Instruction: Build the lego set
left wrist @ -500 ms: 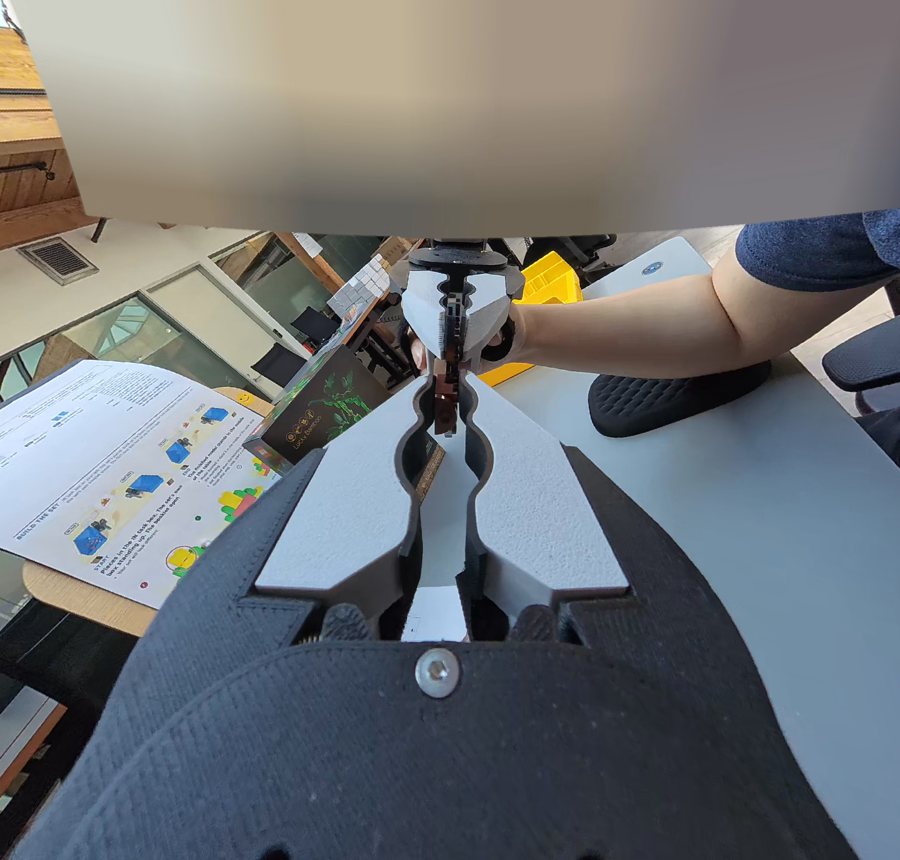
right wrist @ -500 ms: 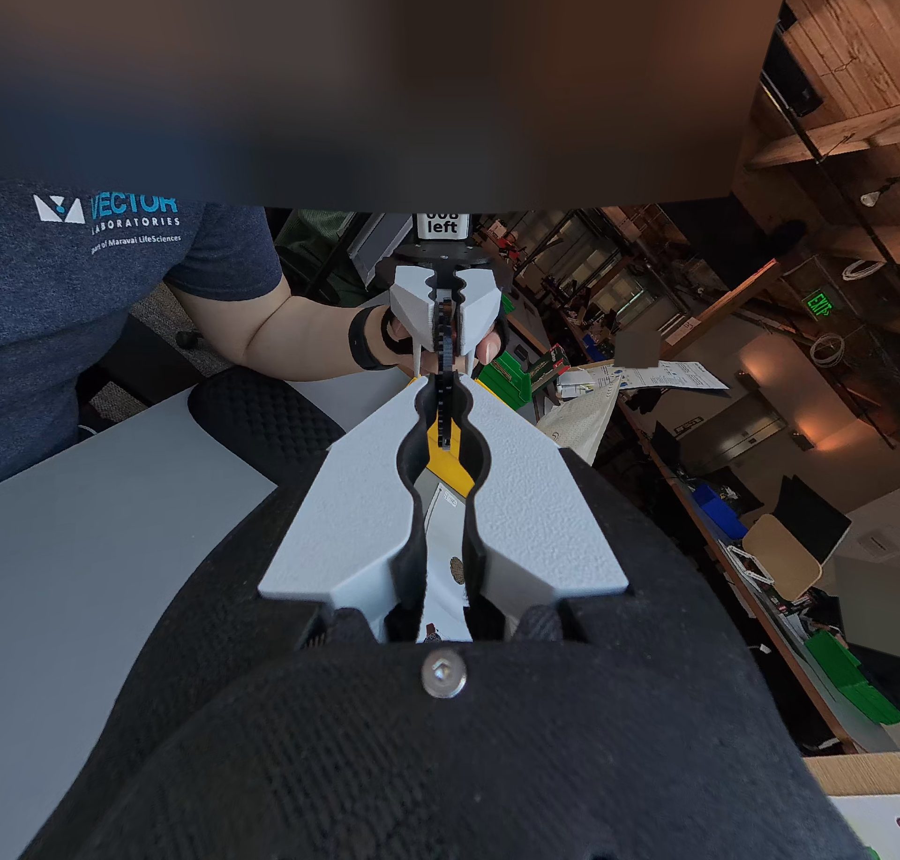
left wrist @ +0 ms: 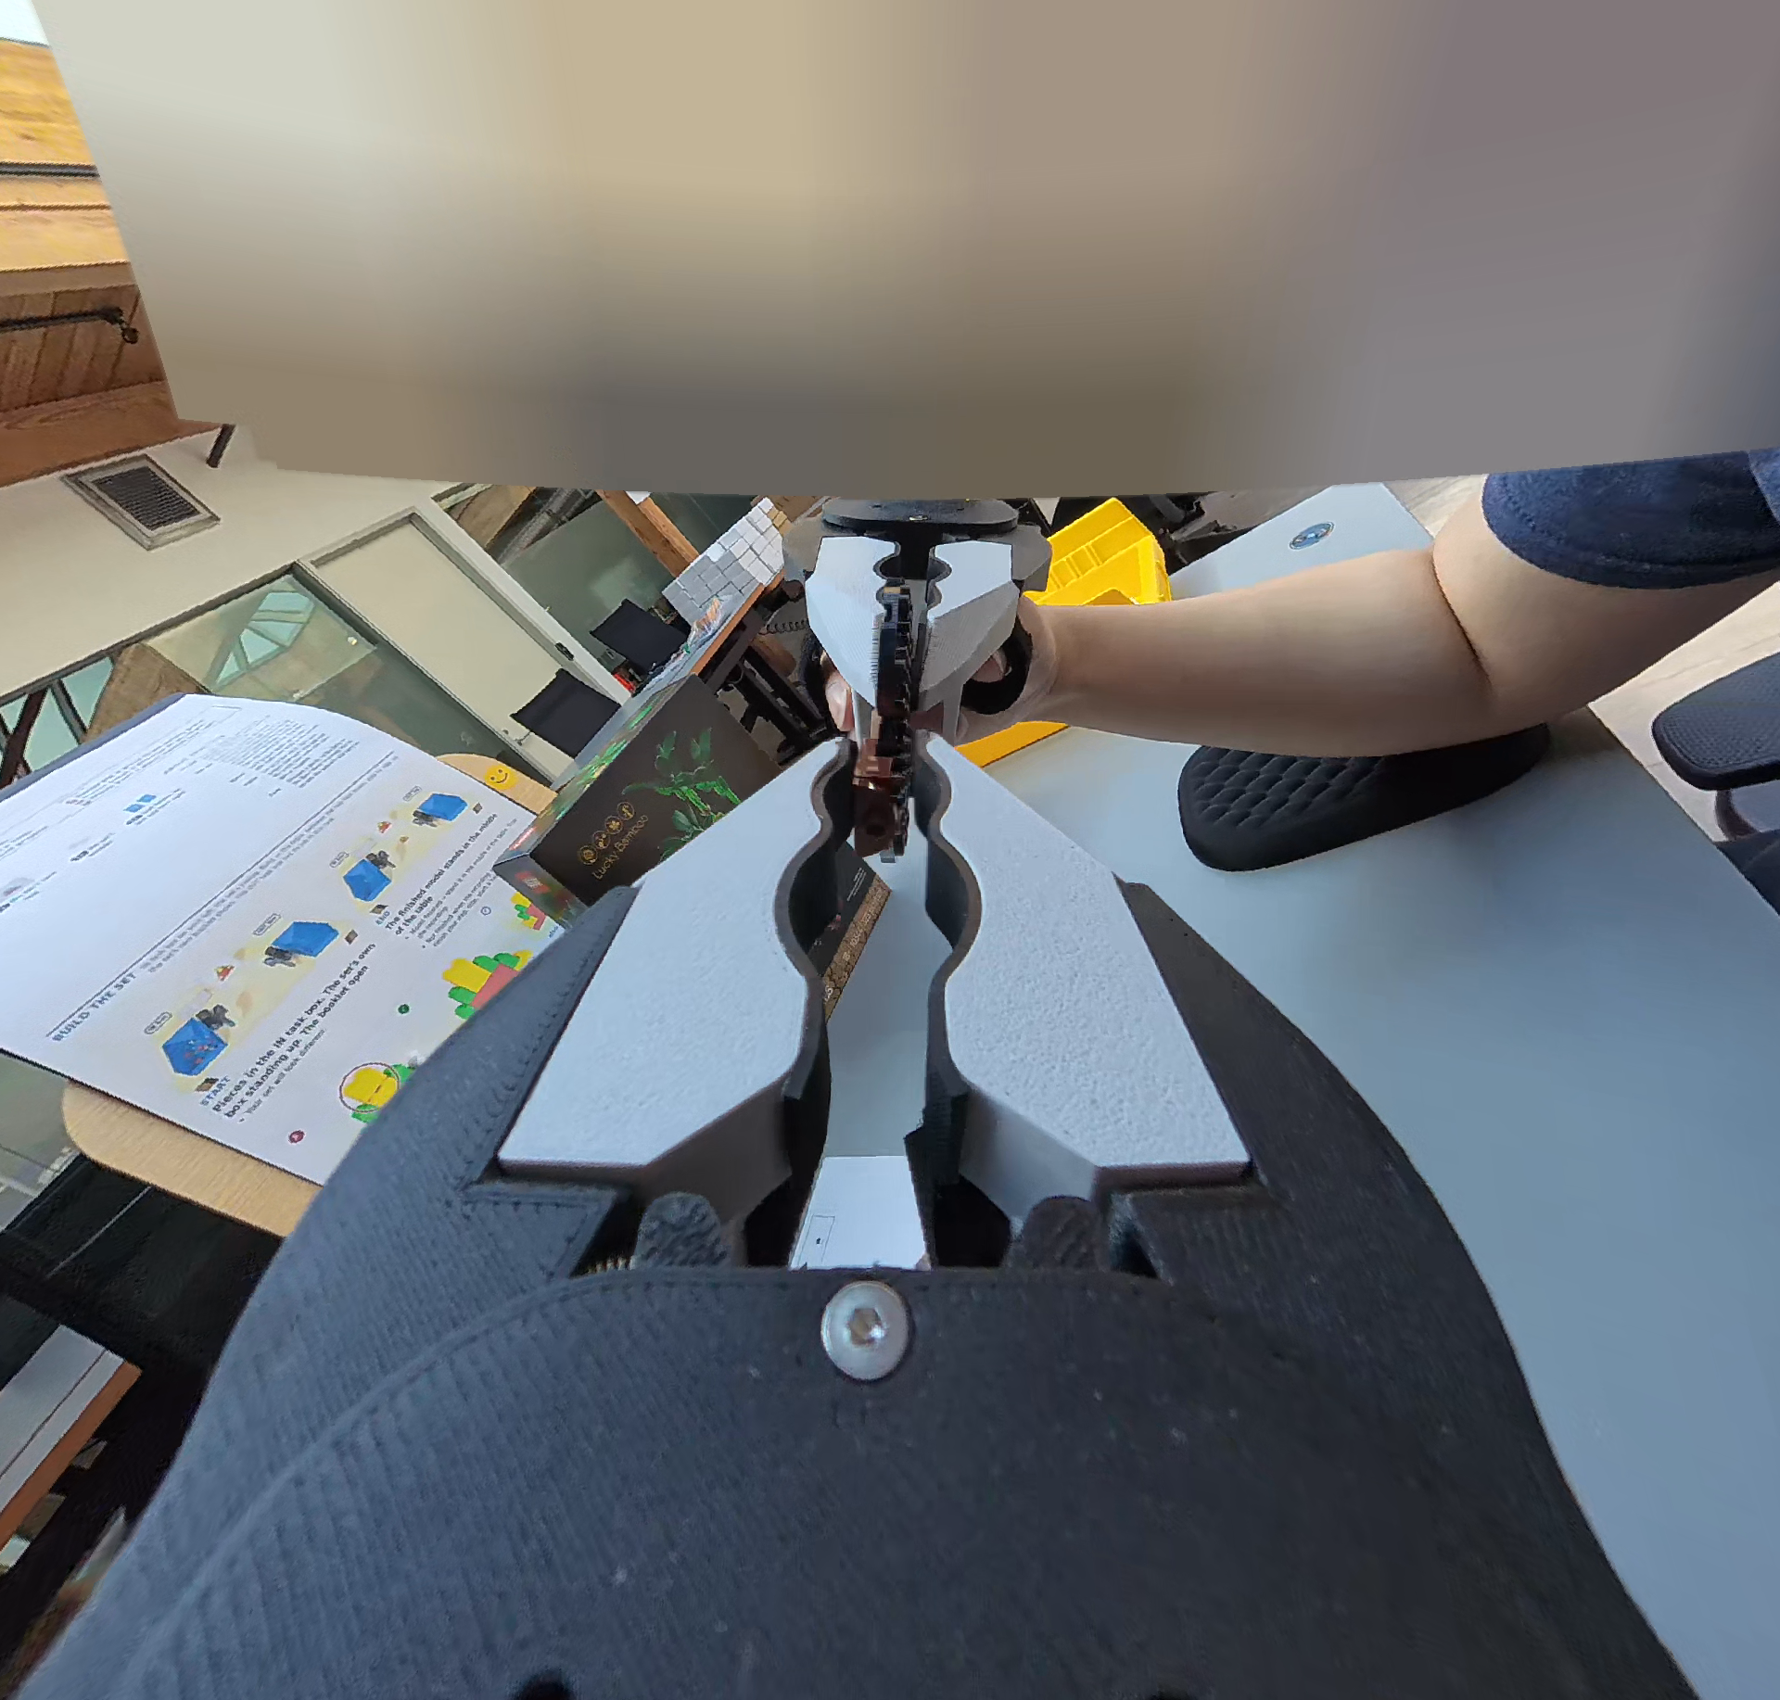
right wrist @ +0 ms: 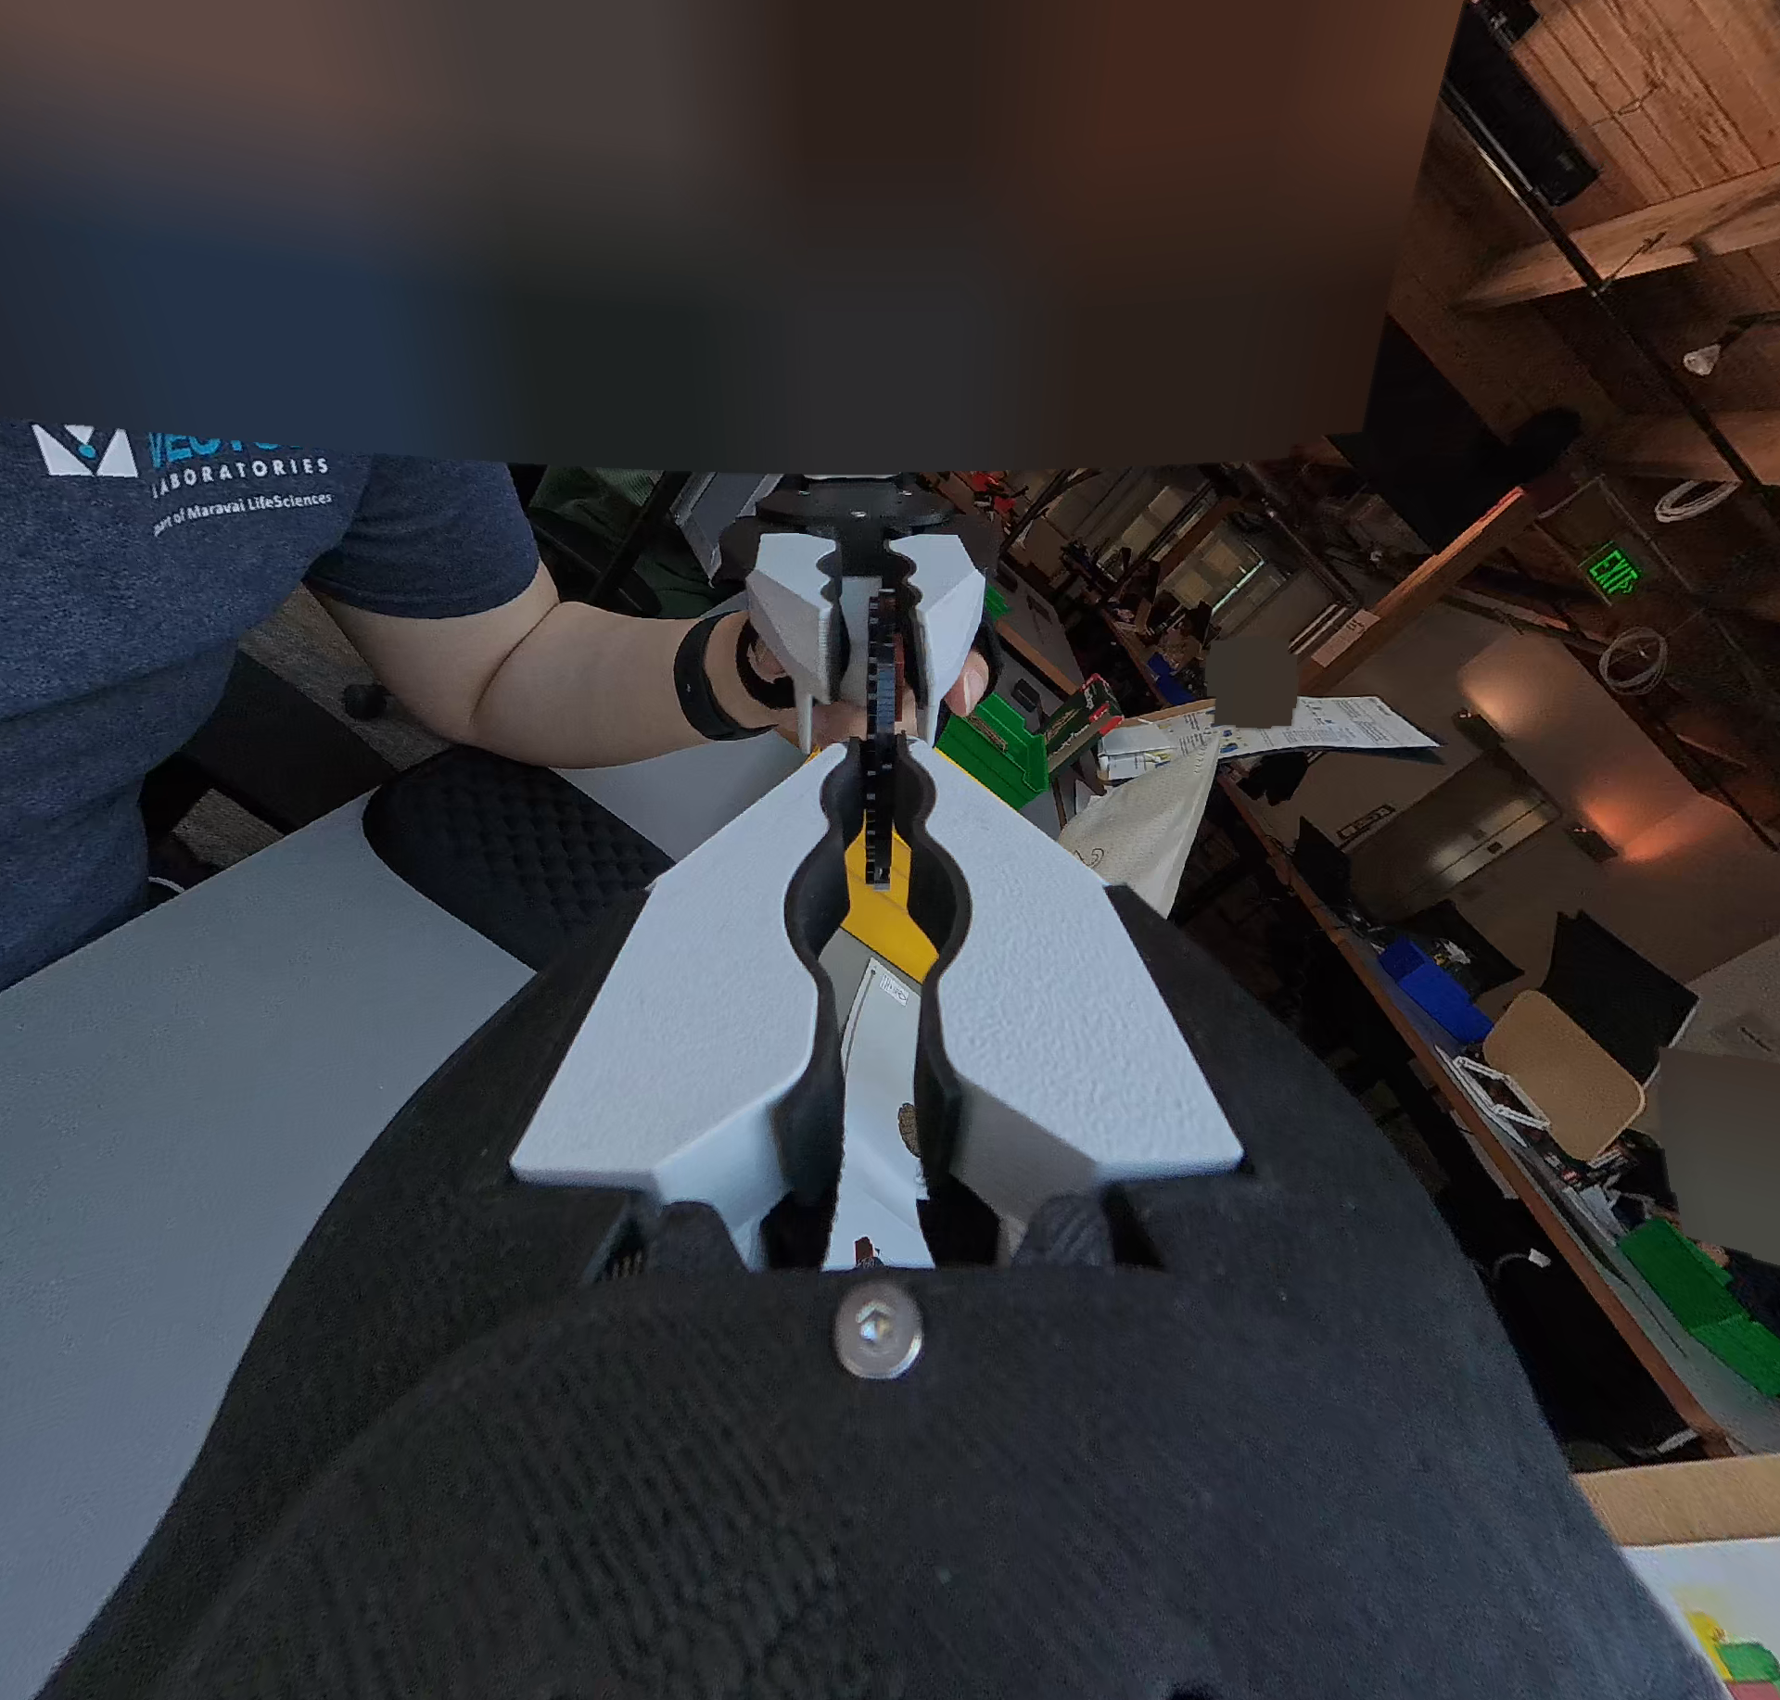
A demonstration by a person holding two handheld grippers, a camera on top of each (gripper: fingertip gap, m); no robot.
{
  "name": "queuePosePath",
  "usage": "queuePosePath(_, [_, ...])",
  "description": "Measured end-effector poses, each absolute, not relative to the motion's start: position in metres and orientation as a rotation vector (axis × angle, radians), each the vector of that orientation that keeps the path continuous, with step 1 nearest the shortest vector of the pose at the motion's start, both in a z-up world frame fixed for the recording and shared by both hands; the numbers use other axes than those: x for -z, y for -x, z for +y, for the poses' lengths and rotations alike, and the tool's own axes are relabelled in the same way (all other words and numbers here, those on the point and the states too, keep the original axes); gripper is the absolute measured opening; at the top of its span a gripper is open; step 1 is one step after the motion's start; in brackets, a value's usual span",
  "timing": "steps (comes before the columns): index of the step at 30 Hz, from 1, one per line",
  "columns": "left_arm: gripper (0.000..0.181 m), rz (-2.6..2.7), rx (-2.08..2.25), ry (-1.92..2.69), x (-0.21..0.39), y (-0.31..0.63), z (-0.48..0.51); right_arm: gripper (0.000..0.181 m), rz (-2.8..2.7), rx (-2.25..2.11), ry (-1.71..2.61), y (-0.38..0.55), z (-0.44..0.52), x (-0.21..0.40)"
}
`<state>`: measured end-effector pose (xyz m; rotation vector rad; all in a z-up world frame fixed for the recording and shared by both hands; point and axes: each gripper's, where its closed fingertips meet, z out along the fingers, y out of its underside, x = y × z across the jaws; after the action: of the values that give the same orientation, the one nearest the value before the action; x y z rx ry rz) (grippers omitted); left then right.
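Left gripper (left wrist: 881, 792) fingers pinch brown piece (left wrist: 875, 811); right gripper (right wrist: 881, 768) fingers pinch black toothed strip (right wrist: 879, 739). Tips meet above grey table (left wrist: 1397, 1028). Joining step. Next, likely: line up, push gently.

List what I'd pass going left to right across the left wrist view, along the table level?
White printed instruction sheet → dark box with a green plant picture → black toothed lego strip pinched between the facing grippers → yellow plastic bin → black textured arm rest pad.
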<state>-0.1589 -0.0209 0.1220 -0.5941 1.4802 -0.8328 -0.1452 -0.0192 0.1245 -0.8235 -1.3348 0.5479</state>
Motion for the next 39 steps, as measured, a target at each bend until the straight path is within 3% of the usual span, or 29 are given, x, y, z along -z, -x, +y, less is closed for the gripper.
queuePosePath(2, [0.033, 1.490, 0.833, 0.655, -0.118, 0.155, -0.014, 0.004, -1.306, -0.578, 0.845, 0.143, -0.017, -0.128])
queuePosePath(3, [0.035, 1.492, 0.845, 0.673, -0.116, 0.154, -0.012, 0.004, -1.295, -0.610, 0.849, 0.142, -0.017, -0.130])
queuePosePath(7, [0.007, 1.446, 0.901, 0.642, -0.122, 0.155, -0.013, 0.004, -1.287, -0.657, 0.857, 0.141, -0.018, -0.130])
queuePosePath(27, [0.006, 1.457, 0.893, 0.629, -0.121, 0.156, -0.014, 0.004, -1.293, -0.649, 0.849, 0.142, -0.018, -0.129])
queuePosePath(31, [0.020, 1.444, 0.869, 0.630, -0.122, 0.155, -0.012, 0.004, -1.297, -0.597, 0.854, 0.139, -0.016, -0.129])
queuePosePath(34, [0.007, 1.416, 0.888, 0.593, -0.128, 0.159, -0.016, 0.004, -1.307, -0.598, 0.859, 0.140, -0.017, -0.128])
queuePosePath(39, [0.006, 1.425, 0.919, 0.633, -0.127, 0.159, -0.013, 0.004, -1.284, -0.663, 0.912, 0.139, -0.012, -0.127])
